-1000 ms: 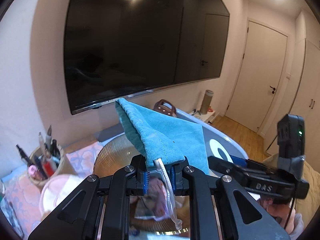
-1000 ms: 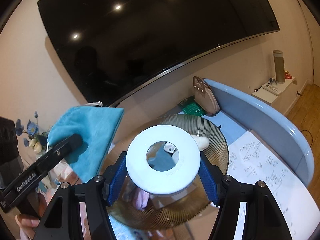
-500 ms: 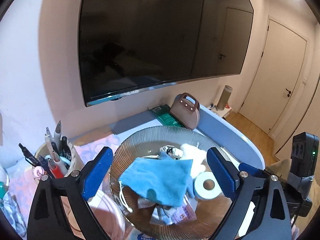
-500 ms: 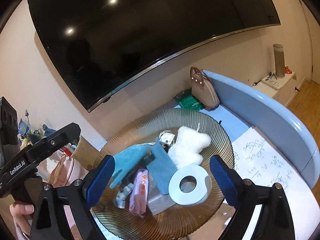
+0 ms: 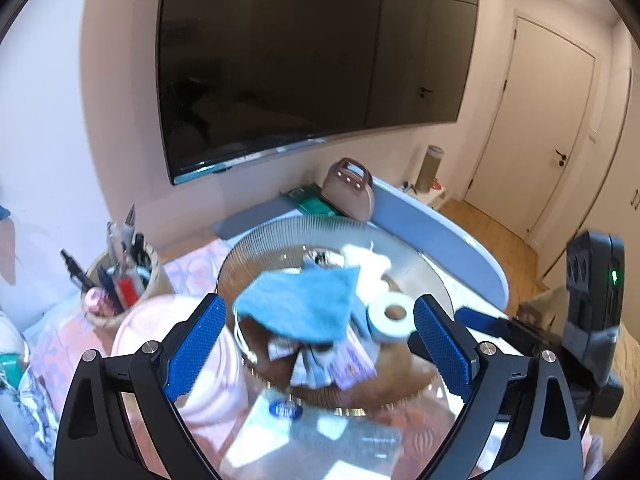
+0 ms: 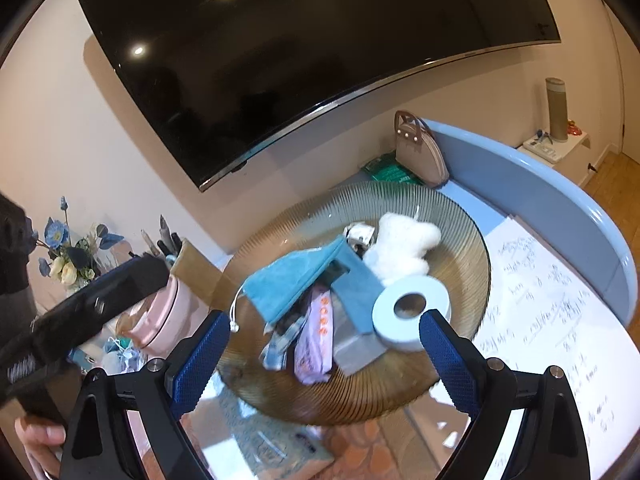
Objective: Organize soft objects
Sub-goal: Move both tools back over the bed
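A ribbed amber glass bowl (image 6: pixel 460 216) (image 5: pixel 280 232) holds the soft things. On top lies a teal drawstring pouch (image 6: pixel 292 280) (image 5: pixel 300 304), loose. Beside it sit a white plush toy (image 6: pixel 404 244) (image 5: pixel 368 264), a white tape roll (image 6: pixel 412 312) (image 5: pixel 392 316) and a pink tissue pack (image 6: pixel 316 340). My left gripper (image 5: pixel 320 344) stands wide open over the bowl's near side, with nothing pressed between its blue pads. My right gripper (image 6: pixel 324 352) is also wide open, with the bowl's near rim between its fingers but untouched.
A pen cup (image 5: pixel 124 284) and a pink lidded container (image 6: pixel 164 320) stand left of the bowl. A brown handbag (image 6: pixel 420 152) and a green book (image 6: pixel 392 172) lie behind it. Written paper sheets (image 6: pixel 552 312) cover the table's right. Blue flowers (image 6: pixel 68 256) sit far left.
My left gripper opened and let the teal pouch drop into the bowl. My right gripper opened and released the white tape roll, which now rests in the bowl. Both grippers drew back.
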Available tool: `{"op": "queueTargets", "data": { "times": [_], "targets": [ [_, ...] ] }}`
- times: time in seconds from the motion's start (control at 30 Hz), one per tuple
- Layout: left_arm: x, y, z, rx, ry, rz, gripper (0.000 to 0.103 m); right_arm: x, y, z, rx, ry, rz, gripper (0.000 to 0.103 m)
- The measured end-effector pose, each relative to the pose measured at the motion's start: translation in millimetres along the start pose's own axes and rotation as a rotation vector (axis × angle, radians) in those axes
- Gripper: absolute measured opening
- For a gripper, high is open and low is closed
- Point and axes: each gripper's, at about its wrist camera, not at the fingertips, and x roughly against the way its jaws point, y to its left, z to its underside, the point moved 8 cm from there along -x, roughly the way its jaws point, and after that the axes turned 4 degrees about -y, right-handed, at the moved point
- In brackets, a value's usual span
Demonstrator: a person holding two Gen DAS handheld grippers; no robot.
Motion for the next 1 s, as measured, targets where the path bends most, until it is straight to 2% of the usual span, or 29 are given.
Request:
{"op": "queueTargets", "data": {
  "times": [0.3,0.47,0.67,0.87,1.0],
  "targets": [
    [47,9,21,-0.018,-0.012,-0.018,0.096,23,34,24,0.033,0.014,0.011,0.095],
    [72,32,34,-0.008,-0.018,-0.065,0.096,27,60,39,0.059,0.026,-0.007,0.096],
    [94,74,57,0.039,-0.001,-0.132,0.097,20,95,64,0.098,0.073,-0.015,0.096],
    [116,132,86,0.14,0.016,-0.185,0.097,8,137,88,0.146,0.108,-0.046,0.096],
    [135,179,106,0.196,0.012,-0.246,0.097,-8,174,105,0.197,0.139,-0.073,0.096]
  ]
}}
